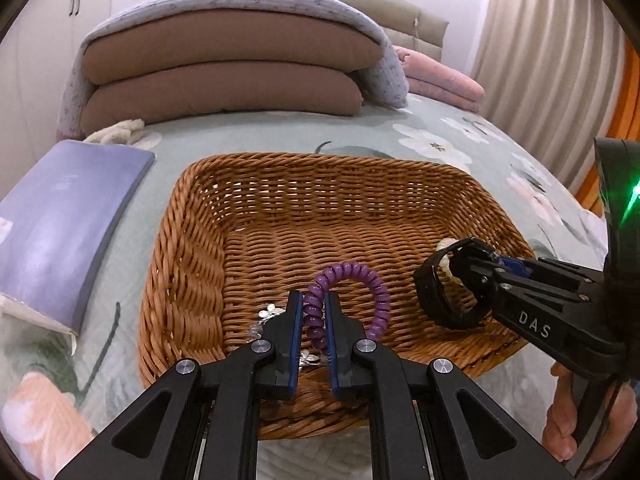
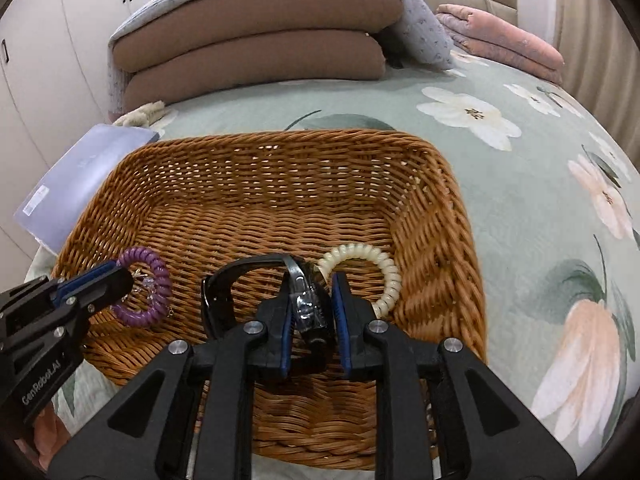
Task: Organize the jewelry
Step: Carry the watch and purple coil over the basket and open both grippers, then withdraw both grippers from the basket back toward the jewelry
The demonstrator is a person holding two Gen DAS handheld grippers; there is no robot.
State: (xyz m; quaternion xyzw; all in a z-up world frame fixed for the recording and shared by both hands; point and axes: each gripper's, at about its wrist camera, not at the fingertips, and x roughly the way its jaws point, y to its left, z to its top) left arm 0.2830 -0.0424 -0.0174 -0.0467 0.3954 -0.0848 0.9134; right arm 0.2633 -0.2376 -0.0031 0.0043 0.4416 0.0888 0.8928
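Observation:
A brown wicker basket (image 1: 320,200) (image 2: 280,168) sits on the bed. My left gripper (image 1: 313,300) (image 2: 120,276) is shut on a purple coil bracelet (image 1: 360,276) (image 2: 154,276) and holds it inside the basket near the front left. My right gripper (image 2: 312,280) (image 1: 460,260) is shut on a black wristwatch (image 2: 310,300) (image 1: 448,304) inside the basket. A cream coil bracelet (image 2: 372,258) (image 1: 444,246) lies on the basket floor just right of the watch. A small silver piece of jewelry (image 1: 268,314) (image 2: 146,282) lies under the purple bracelet.
The bed (image 2: 540,168) has a green floral cover. A lavender book or pad (image 1: 64,216) (image 2: 76,184) lies left of the basket. Stacked brown cushions under a grey quilt (image 1: 224,72) and a pink blanket (image 2: 504,36) lie behind. Curtains hang at the right.

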